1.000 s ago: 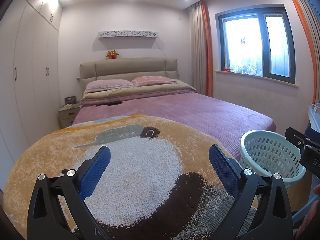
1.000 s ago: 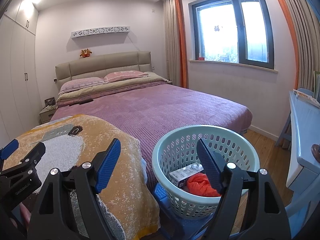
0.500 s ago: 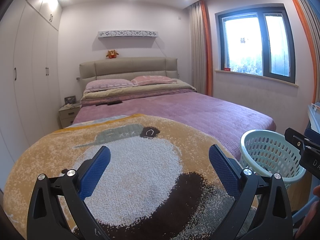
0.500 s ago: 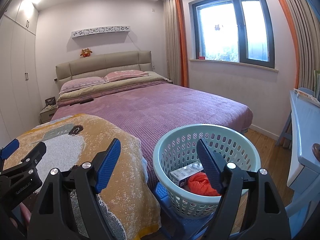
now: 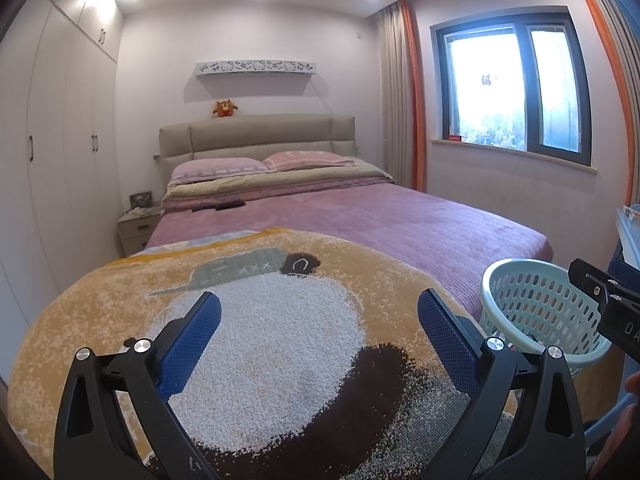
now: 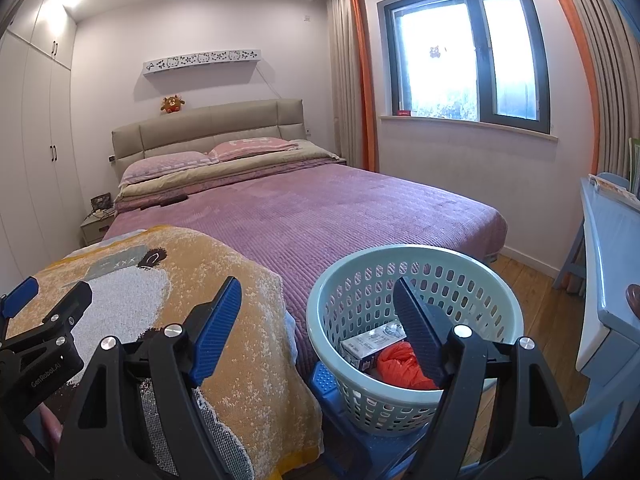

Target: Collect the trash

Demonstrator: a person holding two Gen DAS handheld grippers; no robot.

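A: Left wrist view first. What's the left gripper [image 5: 319, 330] doing?

B: Its blue-padded jaws stand wide apart with nothing between them, over the fuzzy orange, white and brown bear-pattern blanket [image 5: 280, 344] at the foot of the purple quilted bed [image 5: 392, 224]. The pale green perforated plastic basket [image 5: 532, 308] sits off to its right, with part of the right gripper [image 5: 608, 300] poking in at that edge

A: Any trash on the bed from there?

B: None I can make out. There are small dark flat things [image 5: 224, 207] near the pillows, too far off to name

A: And the right wrist view?

B: The right gripper [image 6: 318, 314] is spread wide too, and empty. Its right finger hangs over the basket's rim [image 6: 516, 312]. Inside lie a white printed carton [image 6: 372, 344] and a crumpled orange-red plastic bag [image 6: 400, 364], so I'd judge some collecting is done and this is a pause between pieces. The basket rests on a blue plastic stool [image 6: 324, 378]

A: What does the next move call for?

B: Finding another piece, probably, then carrying it over the rim before letting go. Nothing blocks the basket's mouth

A: What's in the way?

B: The light blue desk [image 6: 612, 248] stands close on the right, and the left gripper [image 6: 24, 300] sits close on the other side, so a wide swing could knock either. The blanket's pile could hide small scraps
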